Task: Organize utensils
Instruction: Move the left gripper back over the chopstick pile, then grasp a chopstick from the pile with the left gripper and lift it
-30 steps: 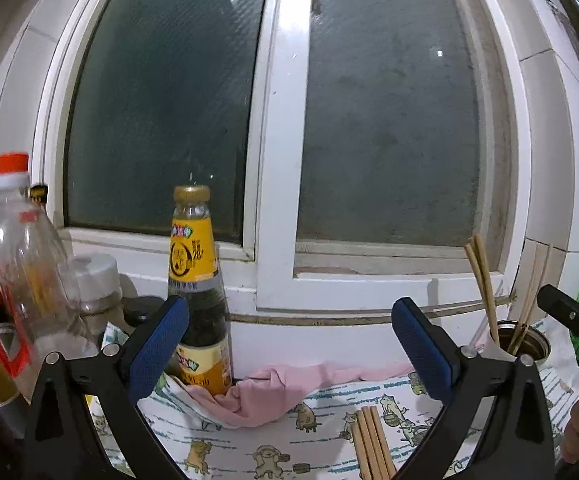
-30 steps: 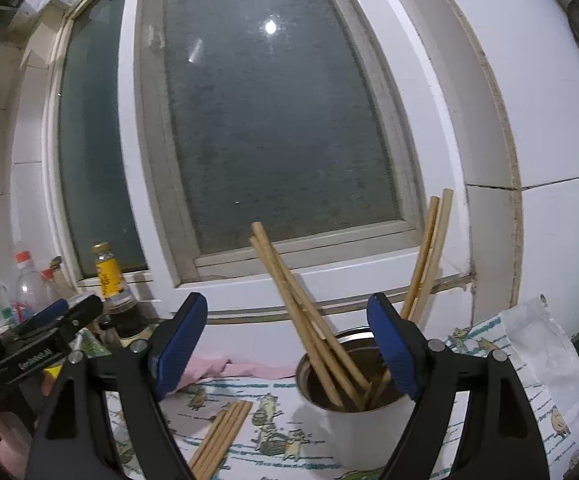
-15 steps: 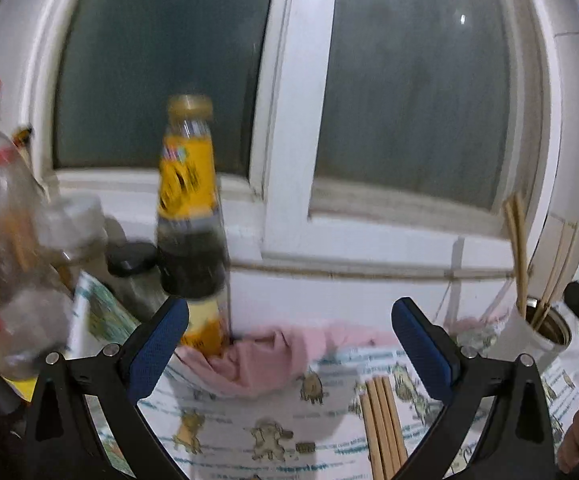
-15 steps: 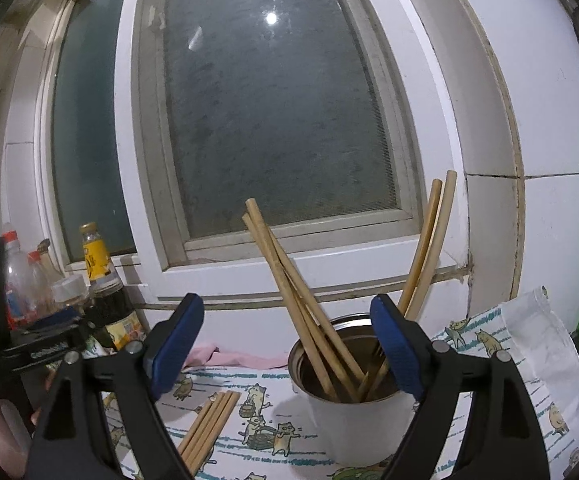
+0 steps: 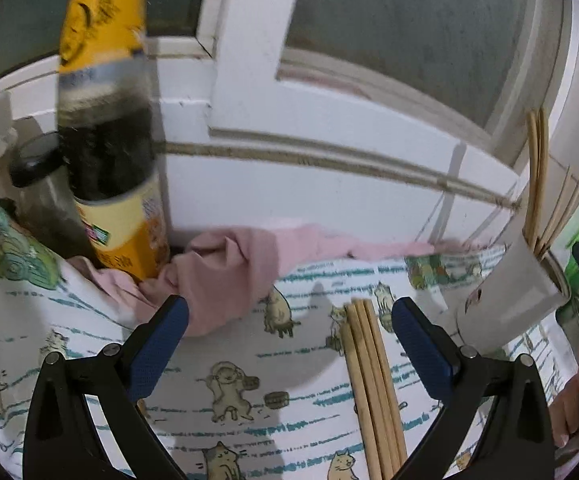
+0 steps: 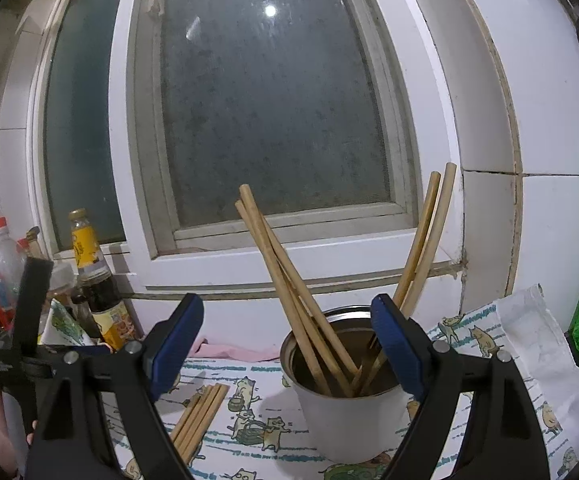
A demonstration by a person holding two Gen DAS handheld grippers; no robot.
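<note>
- Now the left gripper [image 5: 289,320], black with blue pads, is wide open and holds nothing; it points down at the counter cloth [image 5: 89,320], a white cloth printed with cartoon cats and teal stripes.
- Between its two fingers, close to the right one, lies a bundle of loose light-wood chopsticks [image 5: 373,392] flat on the cloth, touched by neither pad.
- Just beyond its left fingertip a crumpled pink rag [image 5: 225,276] lies along the back edge of the cloth, under the white window frame [image 5: 249,92].
- At the back left corner of the cloth a dark sauce bottle with a yellow label [image 5: 105,120] stands upright, beside the rag.
- Meanwhile the right gripper [image 6: 287,344], of the same make, also stands wide open and empty, with no contact between its pads and anything.
- Past its fingers, a white cup with a steel inside [image 6: 349,412] stands on the cloth near the back edge; several wooden chopsticks [image 6: 289,288] lean in it, some left, some right.
- To the left of the cup, the loose bundle lies on the cloth.
</note>
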